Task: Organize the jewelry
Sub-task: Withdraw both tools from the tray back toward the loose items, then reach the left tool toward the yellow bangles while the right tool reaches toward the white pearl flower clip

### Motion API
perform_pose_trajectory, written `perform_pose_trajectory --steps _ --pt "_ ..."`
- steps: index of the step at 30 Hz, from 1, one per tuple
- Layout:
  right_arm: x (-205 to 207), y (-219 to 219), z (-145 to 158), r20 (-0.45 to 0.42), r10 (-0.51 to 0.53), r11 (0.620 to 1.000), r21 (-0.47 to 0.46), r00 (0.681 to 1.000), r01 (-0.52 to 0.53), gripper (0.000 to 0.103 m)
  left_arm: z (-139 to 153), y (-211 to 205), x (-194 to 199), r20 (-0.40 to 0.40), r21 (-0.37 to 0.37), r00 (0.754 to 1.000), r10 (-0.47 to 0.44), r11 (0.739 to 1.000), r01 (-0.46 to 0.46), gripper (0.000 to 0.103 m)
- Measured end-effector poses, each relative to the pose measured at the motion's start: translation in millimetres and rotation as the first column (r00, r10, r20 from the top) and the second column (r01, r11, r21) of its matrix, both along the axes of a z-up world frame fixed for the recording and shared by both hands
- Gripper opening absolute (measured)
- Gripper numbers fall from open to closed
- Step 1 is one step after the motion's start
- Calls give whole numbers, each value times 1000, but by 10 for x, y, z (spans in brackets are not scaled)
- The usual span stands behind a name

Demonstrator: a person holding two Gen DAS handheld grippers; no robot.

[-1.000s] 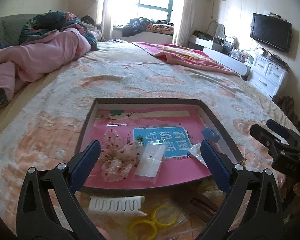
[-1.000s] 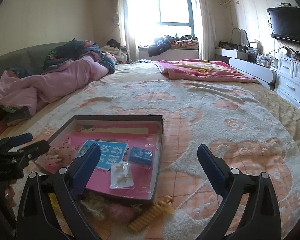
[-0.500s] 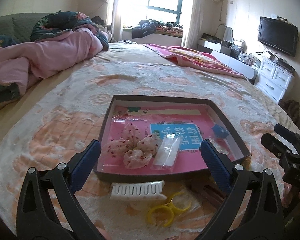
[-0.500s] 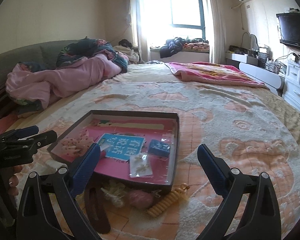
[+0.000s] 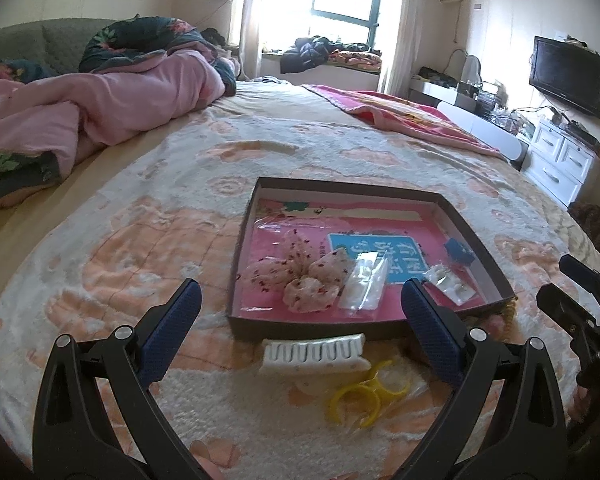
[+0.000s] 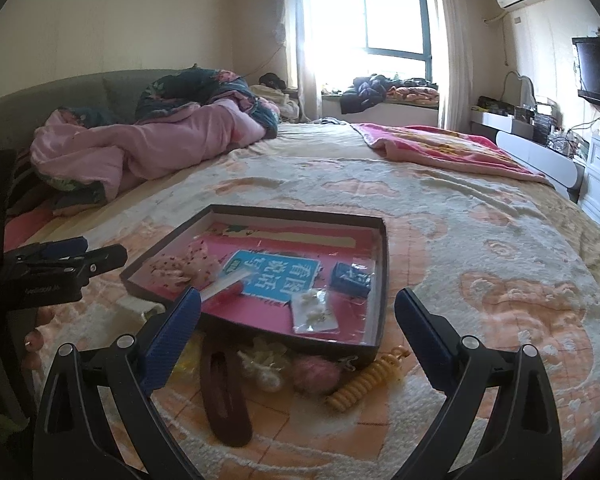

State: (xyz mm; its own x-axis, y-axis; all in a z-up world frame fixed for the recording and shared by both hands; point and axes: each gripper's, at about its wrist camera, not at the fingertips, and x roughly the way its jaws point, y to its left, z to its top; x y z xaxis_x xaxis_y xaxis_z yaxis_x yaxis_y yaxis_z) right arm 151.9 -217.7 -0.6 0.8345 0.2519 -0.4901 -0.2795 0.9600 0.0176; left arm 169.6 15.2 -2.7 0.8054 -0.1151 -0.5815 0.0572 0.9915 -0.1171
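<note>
One tray (image 5: 356, 332), two scrunchies (image 5: 300, 276), one white comb (image 5: 314, 352), two yellow rings (image 5: 364, 398)

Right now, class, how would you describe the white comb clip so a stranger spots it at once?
Find the dark tray on the bed. Just outside its near wall lies the white comb clip, beside yellow rings. It alone is white, long and toothed.

Before you: bed (image 5: 148, 240) bearing tray (image 5: 320, 326); white comb (image 5: 314, 354), yellow rings (image 5: 360, 400), brown clip (image 6: 224, 396), spiral tie (image 6: 360, 384) alongside.
</note>
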Motion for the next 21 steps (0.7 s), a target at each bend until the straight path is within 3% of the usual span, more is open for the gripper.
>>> perform_pose_trajectory --steps 21 --pt "-189 153 -250 -75 71 997 -20 995 -72 94 -222 89 -211 -67 9 997 -25 1000 26 91"
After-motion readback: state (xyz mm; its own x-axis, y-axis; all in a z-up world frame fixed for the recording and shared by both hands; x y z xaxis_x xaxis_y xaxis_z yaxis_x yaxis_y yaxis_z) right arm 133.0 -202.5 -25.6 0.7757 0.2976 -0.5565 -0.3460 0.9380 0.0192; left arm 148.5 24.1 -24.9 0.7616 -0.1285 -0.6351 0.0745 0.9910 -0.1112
